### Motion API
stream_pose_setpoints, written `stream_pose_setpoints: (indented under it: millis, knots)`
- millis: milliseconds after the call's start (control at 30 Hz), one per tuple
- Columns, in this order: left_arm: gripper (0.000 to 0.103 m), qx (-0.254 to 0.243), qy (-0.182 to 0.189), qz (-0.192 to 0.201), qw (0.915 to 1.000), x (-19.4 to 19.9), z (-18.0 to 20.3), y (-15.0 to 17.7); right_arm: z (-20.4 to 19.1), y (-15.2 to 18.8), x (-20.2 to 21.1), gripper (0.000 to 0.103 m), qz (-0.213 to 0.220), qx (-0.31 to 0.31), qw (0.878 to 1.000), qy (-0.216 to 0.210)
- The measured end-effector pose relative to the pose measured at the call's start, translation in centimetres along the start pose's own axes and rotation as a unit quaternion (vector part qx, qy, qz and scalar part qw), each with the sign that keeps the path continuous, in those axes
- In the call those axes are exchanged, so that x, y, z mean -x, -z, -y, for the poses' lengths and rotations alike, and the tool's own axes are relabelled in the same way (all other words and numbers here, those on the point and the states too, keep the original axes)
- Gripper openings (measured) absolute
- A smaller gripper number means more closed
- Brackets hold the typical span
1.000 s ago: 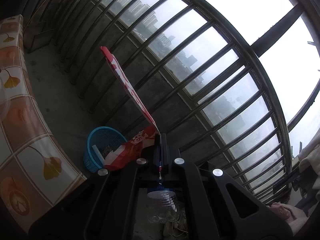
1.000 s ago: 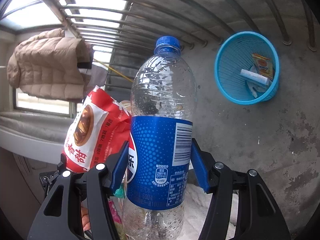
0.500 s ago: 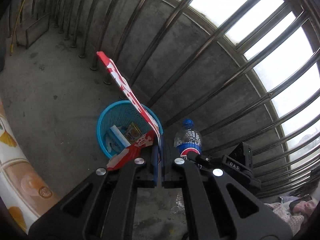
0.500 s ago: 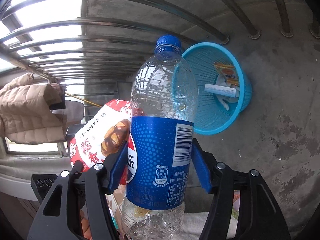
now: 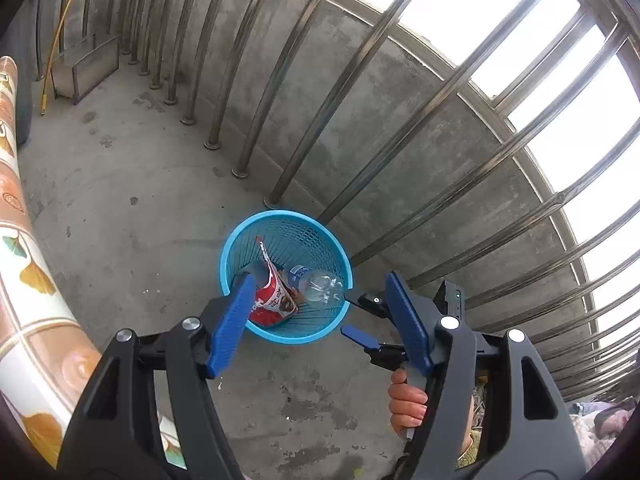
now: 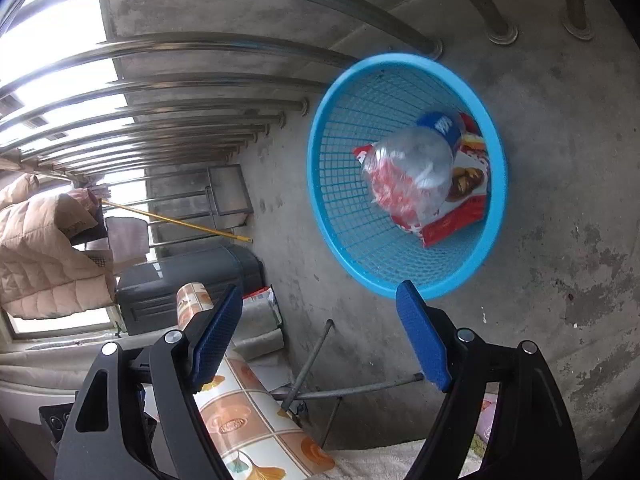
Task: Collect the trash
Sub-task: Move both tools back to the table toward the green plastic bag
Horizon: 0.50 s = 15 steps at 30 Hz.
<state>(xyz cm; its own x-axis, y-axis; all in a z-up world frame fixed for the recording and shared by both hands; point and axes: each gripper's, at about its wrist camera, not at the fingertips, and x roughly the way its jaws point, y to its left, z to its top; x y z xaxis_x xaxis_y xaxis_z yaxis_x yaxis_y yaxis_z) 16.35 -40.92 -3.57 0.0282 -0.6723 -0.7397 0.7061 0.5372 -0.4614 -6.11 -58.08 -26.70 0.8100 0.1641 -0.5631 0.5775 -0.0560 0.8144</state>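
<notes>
A round blue basket (image 5: 240, 248) (image 6: 320, 184) sat on the gray concrete floor (image 5: 120, 208) (image 6: 560, 160), just beside the metal railing bars (image 5: 304, 112) (image 6: 200, 48). Its plastic walls were a net of small holes. Two pieces of trash lay inside it. One was a clear plastic bottle (image 5: 320, 280) (image 6: 412, 168) with a blue label, lying on its side. The other was a shiny red snack bag (image 5: 274, 300) (image 6: 460, 208), flat and crinkled, touching the bottle.

The left hand-held gripper (image 5: 320, 320) was spread wide and held nothing. Its two fingers had flat blue pads (image 5: 230, 328) with a bumpy grip. The right hand-held gripper (image 6: 320, 332) was spread wide too, and it held nothing. It had the same two blue pads (image 6: 420, 336).

The floor was rough, with dark stains. The bars were smooth, round and shiny.

Only the left view showed the person's hand (image 5: 408, 404) curled on the handle of the other hand-held gripper, and in this view the bag stood partly up. Only the right view showed a puffy tan jacket (image 6: 44, 252) hanging up, a dark bin (image 6: 188, 280), and a yellow stick (image 6: 176, 220). In this view the bottle looked blurry and lay on top of the bag. Both views showed a cloth with orange leaf squares (image 5: 24, 264) (image 6: 248, 416).
</notes>
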Motion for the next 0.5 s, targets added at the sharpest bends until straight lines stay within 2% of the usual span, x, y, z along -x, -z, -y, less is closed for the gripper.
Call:
stream_pose_setpoints:
  millis: [167,300,500]
  knots:
    - [0.065,-0.002,-0.022,0.019,0.9996,3.8,-0.3,1.7,0.8,2.5,1.6,0.077,-0.004,0.003,1.0,0.013]
    - [0.067,-0.013,-0.041,0.041,0.9983,7.3,-0.2,3.4,0.6,3.9,3.6,0.077,-0.004,0.033,0.999,0.032]
    - [0.068,0.009,-0.052,0.081,0.9953,13.6,-2.6,7.0,-2.6,6.2,6.2,0.077,0.001,0.097,0.994,0.041]
